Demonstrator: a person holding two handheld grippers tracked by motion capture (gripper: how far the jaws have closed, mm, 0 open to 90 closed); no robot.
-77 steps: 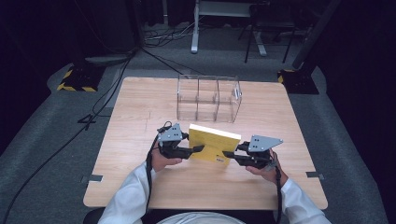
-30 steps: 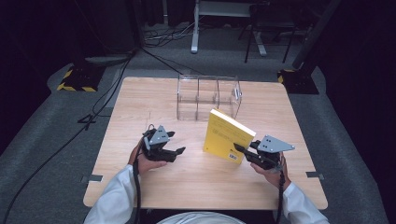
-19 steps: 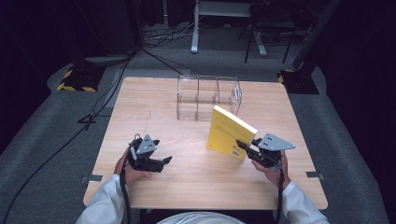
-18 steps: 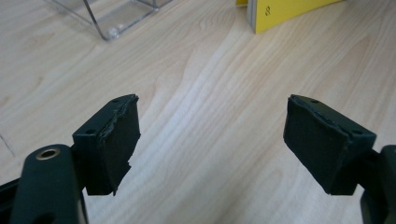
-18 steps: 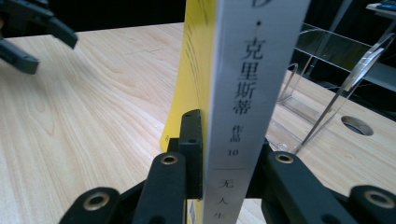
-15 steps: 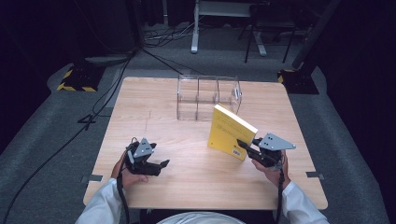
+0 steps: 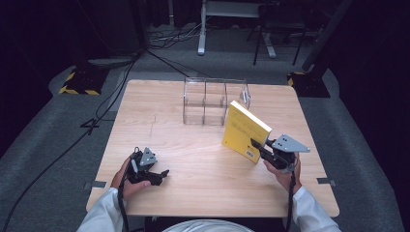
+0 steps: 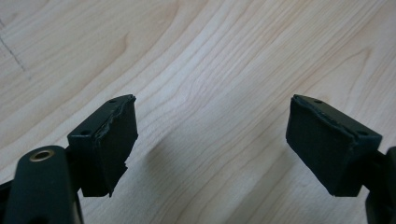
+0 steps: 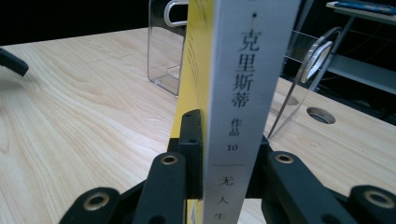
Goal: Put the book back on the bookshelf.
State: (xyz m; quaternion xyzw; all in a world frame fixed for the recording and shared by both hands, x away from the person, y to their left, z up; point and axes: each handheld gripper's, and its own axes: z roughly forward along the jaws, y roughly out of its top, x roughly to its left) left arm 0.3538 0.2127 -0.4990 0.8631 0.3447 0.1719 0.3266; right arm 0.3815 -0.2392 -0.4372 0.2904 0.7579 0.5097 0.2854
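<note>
Handover is finished: the left gripper [image 7: 162, 175] has drawn back, jaws wide and empty; the right gripper [image 7: 257, 145] alone clamps the yellow book [image 7: 244, 129], now raised near the clear organizer [image 7: 214, 101]; slotting it in looks next.

The person wears white long sleeves [image 7: 104, 215], and each black hand-held gripper [image 7: 257, 145] has brass-coloured screws, a grey three-cornered plate and a black cable.

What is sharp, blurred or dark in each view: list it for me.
High view: the table is evenly lit, the surrounding floor falls into near black, and the clear organizer is faint. Left gripper view: wood grain is sharp, the left hand-held gripper casts a soft shadow. Right gripper view: the book spine's print reads clearly, the near jaws are soft.
</note>
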